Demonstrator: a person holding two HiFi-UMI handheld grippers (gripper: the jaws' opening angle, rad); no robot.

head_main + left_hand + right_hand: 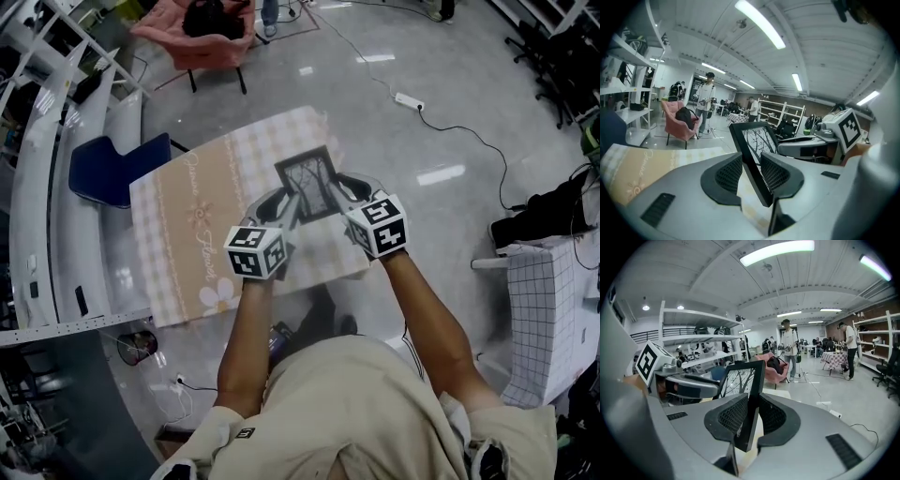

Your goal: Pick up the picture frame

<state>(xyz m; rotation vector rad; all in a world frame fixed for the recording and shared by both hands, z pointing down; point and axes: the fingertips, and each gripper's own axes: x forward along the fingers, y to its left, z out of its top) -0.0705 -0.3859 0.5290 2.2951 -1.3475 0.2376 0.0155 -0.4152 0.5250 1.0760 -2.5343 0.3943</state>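
Note:
A black picture frame (pixel 313 183) with a bare-tree print is held up above the table, gripped at both lower edges. My left gripper (pixel 292 212) is shut on the frame's left edge; in the left gripper view the frame (pixel 752 150) stands tilted between the black pads. My right gripper (pixel 339 193) is shut on the frame's right edge, and in the right gripper view the frame (pixel 743 390) sits edge-on between the jaws. Each view shows the other gripper with its marker cube: the right gripper (pixel 820 140) and the left gripper (pixel 675 380).
A table with a beige checked cloth (pixel 206 225) lies under the frame. A blue chair (pixel 117 169) stands to the left, a pink armchair (pixel 202 37) beyond. White shelving (pixel 37 187) runs along the left. People stand far off on the shiny floor.

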